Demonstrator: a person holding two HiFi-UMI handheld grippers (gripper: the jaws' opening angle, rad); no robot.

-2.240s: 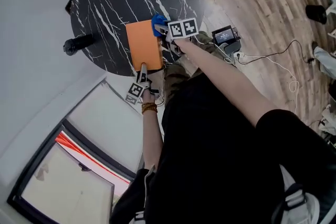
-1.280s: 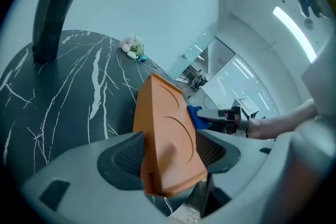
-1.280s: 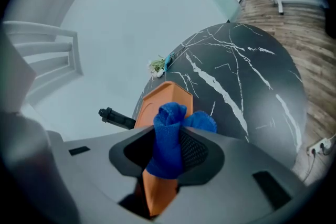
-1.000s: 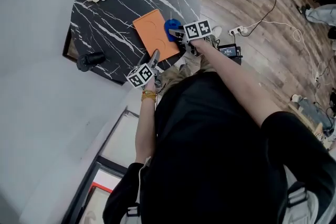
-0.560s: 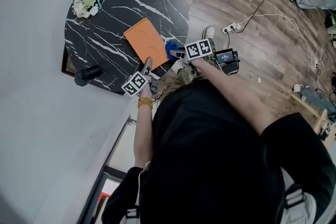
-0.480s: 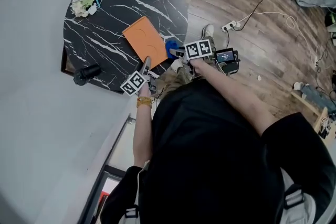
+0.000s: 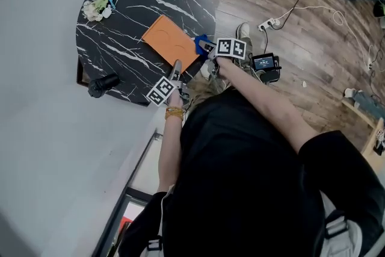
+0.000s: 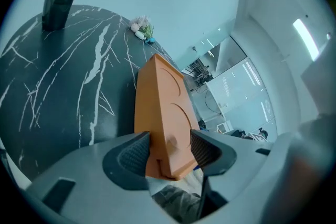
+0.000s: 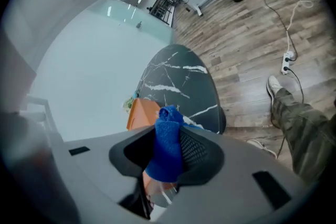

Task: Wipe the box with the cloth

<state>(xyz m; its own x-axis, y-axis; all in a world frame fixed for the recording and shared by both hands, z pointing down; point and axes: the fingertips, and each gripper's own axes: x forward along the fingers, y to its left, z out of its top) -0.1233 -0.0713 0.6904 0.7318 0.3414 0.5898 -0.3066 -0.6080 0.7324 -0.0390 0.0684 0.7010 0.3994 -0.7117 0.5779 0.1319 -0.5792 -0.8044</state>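
Observation:
A flat orange box (image 7: 170, 39) lies near the front edge of the round black marble table (image 7: 120, 15). My left gripper (image 7: 176, 64) reaches its near corner. In the left gripper view the jaws of the left gripper (image 8: 170, 147) are closing, and both pads touch the sides of the box (image 8: 163, 107). My right gripper (image 7: 207, 46) sits at the box's right near edge, shut on a bunched blue cloth (image 7: 201, 42). In the right gripper view the right gripper (image 9: 167, 152) pinches the cloth (image 9: 168, 139), with the box (image 9: 139, 113) just beyond.
Artificial flowers (image 7: 96, 9) lie at the table's far left. A black cylinder (image 7: 102, 84) sits at the near left rim. On the wooden floor to the right are a small screen device (image 7: 264, 61), a power strip (image 7: 267, 24) and cables. A pale wall runs along the left.
The right gripper rolled and slid along the box's right side with the cloth. The left gripper moved in at the box's near corner and its jaws narrowed onto it.

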